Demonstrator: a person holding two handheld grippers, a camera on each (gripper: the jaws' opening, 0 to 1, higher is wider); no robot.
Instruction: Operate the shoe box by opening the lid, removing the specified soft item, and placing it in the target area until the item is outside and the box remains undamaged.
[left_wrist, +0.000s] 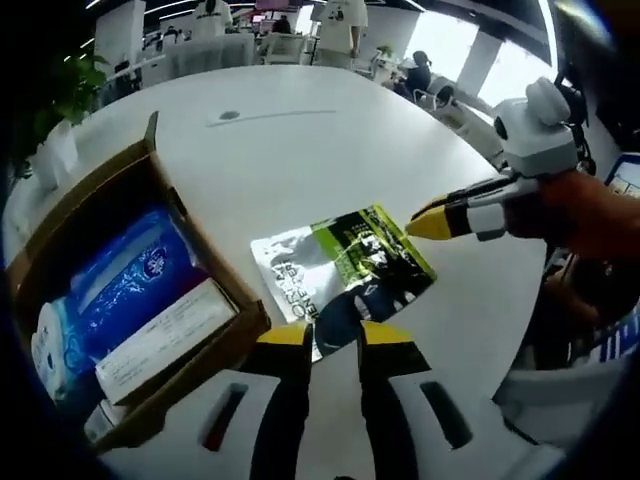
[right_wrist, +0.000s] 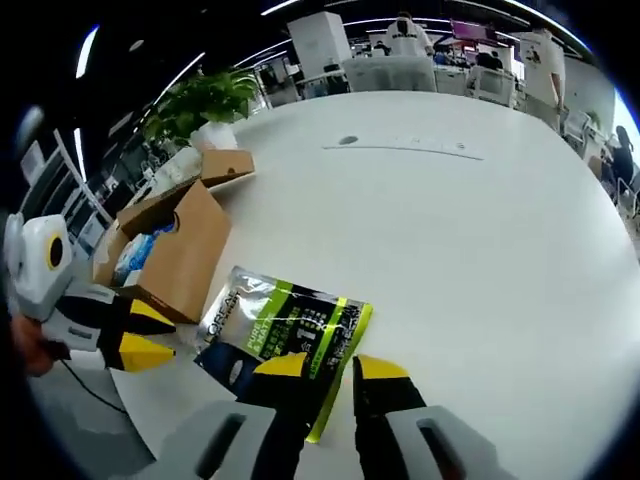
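The brown shoe box (left_wrist: 70, 215) stands open at the left, with a blue soft pack (left_wrist: 130, 270) and a white carton (left_wrist: 165, 335) inside. A silver, green and black pouch (left_wrist: 345, 270) lies flat on the white table just outside the box. My left gripper (left_wrist: 335, 338) is open, its tips at the pouch's near edge. My right gripper (left_wrist: 422, 222) comes in from the right and touches the pouch's far corner. In the right gripper view the pouch (right_wrist: 285, 325) lies beside the box (right_wrist: 185, 250). There my right gripper (right_wrist: 332, 368) is open over its edge, and the left gripper (right_wrist: 165, 335) sits just left of it.
The round white table (left_wrist: 300, 150) stretches wide beyond the pouch. The box's lid flap (right_wrist: 225, 165) is folded back. A potted plant (right_wrist: 205, 100) stands at the table's rim behind the box. A person's hand (left_wrist: 590, 215) holds the right gripper. Office chairs and people sit far off.
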